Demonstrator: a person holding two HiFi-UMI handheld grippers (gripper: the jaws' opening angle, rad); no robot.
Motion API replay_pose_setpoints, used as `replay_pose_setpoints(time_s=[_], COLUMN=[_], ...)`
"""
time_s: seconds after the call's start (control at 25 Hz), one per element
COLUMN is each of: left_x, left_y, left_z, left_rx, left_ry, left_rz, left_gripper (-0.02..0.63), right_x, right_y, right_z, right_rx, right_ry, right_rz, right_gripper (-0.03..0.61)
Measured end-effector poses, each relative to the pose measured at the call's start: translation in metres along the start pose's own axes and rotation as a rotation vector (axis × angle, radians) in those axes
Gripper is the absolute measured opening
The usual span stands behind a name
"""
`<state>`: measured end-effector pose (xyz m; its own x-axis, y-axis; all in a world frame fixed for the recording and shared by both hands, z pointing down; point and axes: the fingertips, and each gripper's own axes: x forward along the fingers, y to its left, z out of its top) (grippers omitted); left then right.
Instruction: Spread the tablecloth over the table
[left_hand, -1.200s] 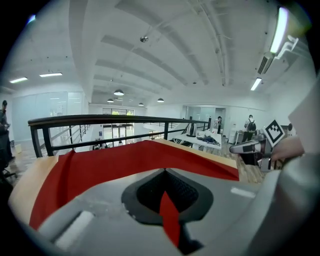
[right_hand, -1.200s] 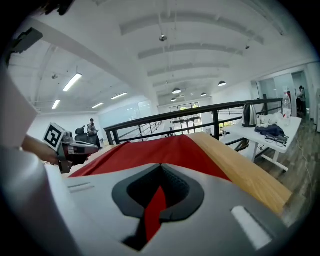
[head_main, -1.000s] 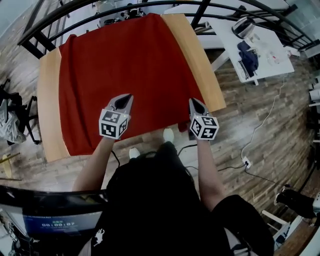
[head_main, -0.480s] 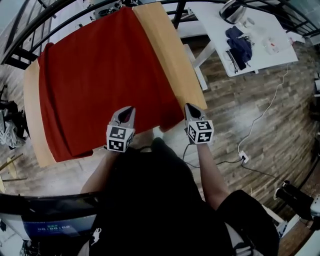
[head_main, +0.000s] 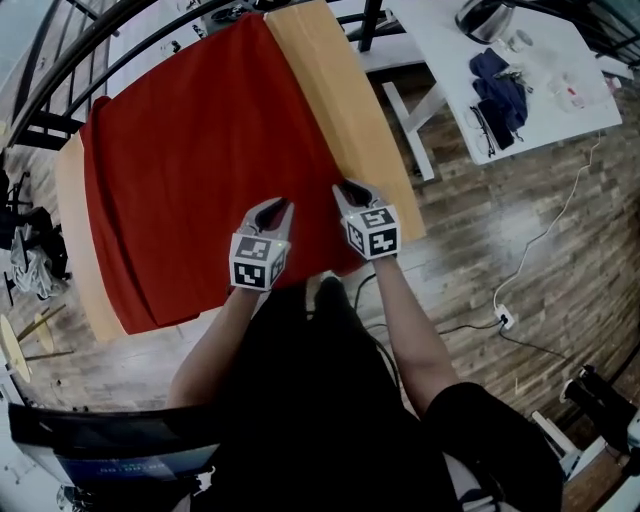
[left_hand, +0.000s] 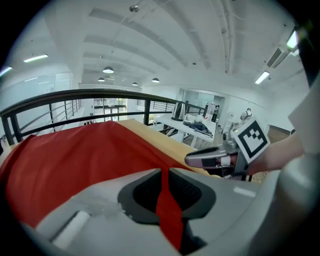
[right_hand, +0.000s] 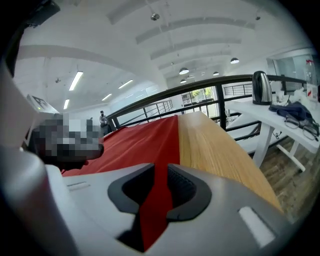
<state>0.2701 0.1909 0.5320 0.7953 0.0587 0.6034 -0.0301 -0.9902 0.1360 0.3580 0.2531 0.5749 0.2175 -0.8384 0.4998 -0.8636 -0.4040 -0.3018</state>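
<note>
The tablecloth (head_main: 200, 170) loses its near edge behind the person (head_main: 320, 400) at lower centre; the white desk (head_main: 440, 60) is cropped at upper right.

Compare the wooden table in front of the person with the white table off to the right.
The wooden table is tan and mostly covered by the red tablecloth, wood bare only along two sides; the white table has no covering. The wooden table bears only that cloth; the white table carries a kettle and dark blue fabric. Both stand on the plank floor.
</note>
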Motion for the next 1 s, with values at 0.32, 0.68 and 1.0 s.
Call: replay_pose_setpoints(time_s=[0.32, 0.68, 1.0], left_x=[0.061, 0.174, 0.185], left_y=[0.084, 0.210, 0.288], left_z=[0.058, 0.143, 0.136], left_rx=[-0.045, -0.093, -0.121], left_ry=[-0.023, -0.013, 0.095], left_rz=[-0.027, 0.013, 0.015], left_gripper=[0.146, 0.250, 0.008], right_x=[0.083, 0.109, 0.147], right_y=[0.004, 0.090, 0.178], right_z=[0.014, 0.037, 0.060], right_rx=[-0.102, -0.308, -0.483], right_ry=[0.162, 0.184, 0.159], right_rz=[-0.060, 0.038, 0.163], right_gripper=[0.210, 0.017, 0.033])
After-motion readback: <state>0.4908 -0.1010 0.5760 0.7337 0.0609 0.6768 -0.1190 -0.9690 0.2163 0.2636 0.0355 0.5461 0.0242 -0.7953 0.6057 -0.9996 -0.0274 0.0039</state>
